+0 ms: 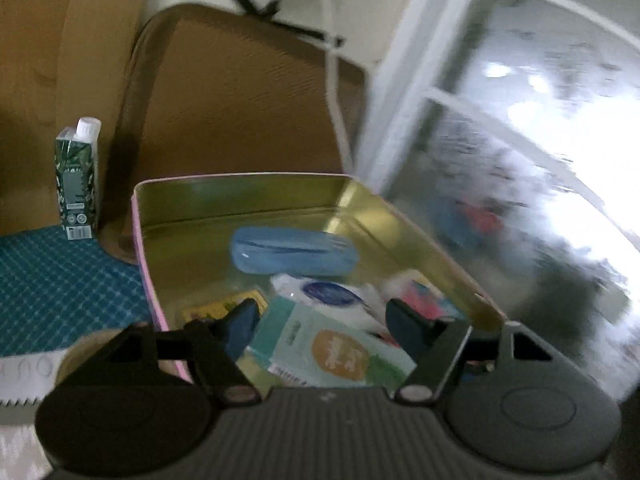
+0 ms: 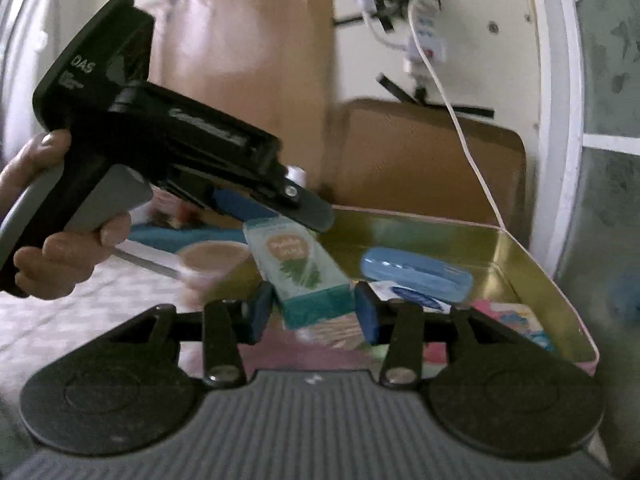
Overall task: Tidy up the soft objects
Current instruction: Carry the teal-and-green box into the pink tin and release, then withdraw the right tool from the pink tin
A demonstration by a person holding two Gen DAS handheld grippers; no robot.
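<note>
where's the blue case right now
The blue case lies inside the gold tin near its far wall, behind the white pack; in the right wrist view it sits right of centre.

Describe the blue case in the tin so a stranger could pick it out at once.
Find the open gold-lined tin with pink outer walls. Toward its far wall lies the blue case, long and rounded, lying flat. Unlike the flat printed packets and the white pouch nearer the camera, it is plain, solid light blue, with a seam along its length.

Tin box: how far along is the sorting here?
Done: the tin box already holds a blue case and several packets. In hand: a teal packet sits between both open hand-held grippers, left and right. Left: a green carton stands outside.
</note>
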